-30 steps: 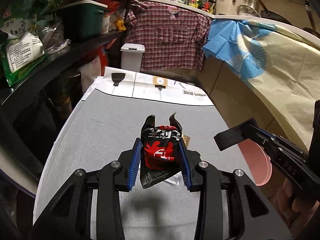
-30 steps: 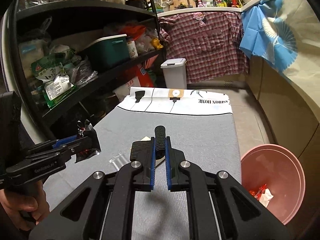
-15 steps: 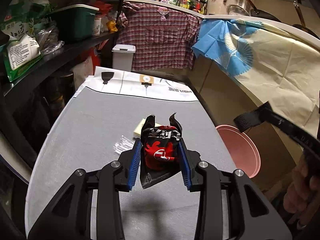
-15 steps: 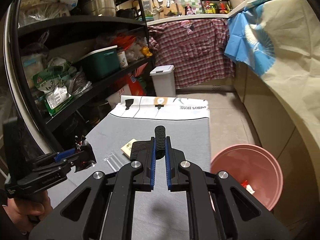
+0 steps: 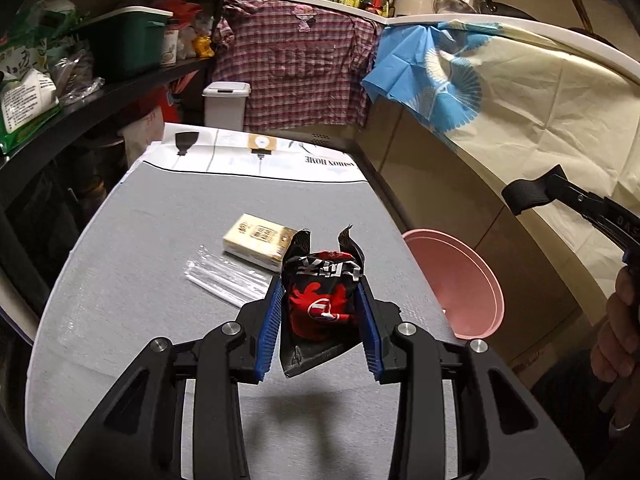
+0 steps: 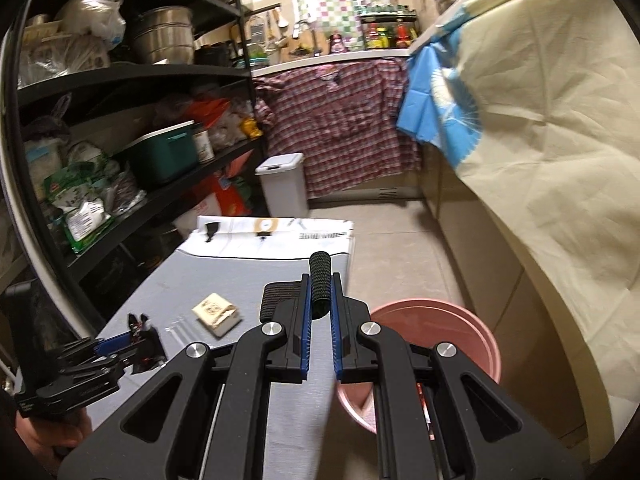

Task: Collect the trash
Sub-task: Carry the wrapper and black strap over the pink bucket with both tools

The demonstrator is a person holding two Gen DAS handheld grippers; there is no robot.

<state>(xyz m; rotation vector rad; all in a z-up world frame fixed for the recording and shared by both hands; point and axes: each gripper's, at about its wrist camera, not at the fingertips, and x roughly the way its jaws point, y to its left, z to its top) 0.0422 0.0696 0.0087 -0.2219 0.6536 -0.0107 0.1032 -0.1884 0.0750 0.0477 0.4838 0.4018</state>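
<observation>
My left gripper (image 5: 318,294) is shut on a crumpled black and red snack wrapper (image 5: 320,300), held a little above the grey table (image 5: 140,264). In the right wrist view that left gripper (image 6: 138,338) shows at the lower left, gripped by a hand. My right gripper (image 6: 321,286) is shut on a black ribbed strip (image 6: 320,280), near the table's right edge and above the pink bin (image 6: 436,306). The bin (image 5: 476,280) stands on the floor beside the table, with scraps inside. The right gripper (image 5: 538,194) enters the left wrist view at the right.
A tissue pack (image 5: 258,245) and a clear plastic sleeve (image 5: 224,276) lie on the table ahead of the left gripper. Black shelves (image 6: 132,72) full of goods run along the left. A white lidded bin (image 6: 283,184) stands beyond the table's far end, and a cloth-draped counter (image 6: 552,160) runs on the right.
The left gripper has carried the wrapper to the right and back, uncovering the tissue pack and plastic sleeve. The right gripper has risen and swung right over the pink bin, strip still held.
</observation>
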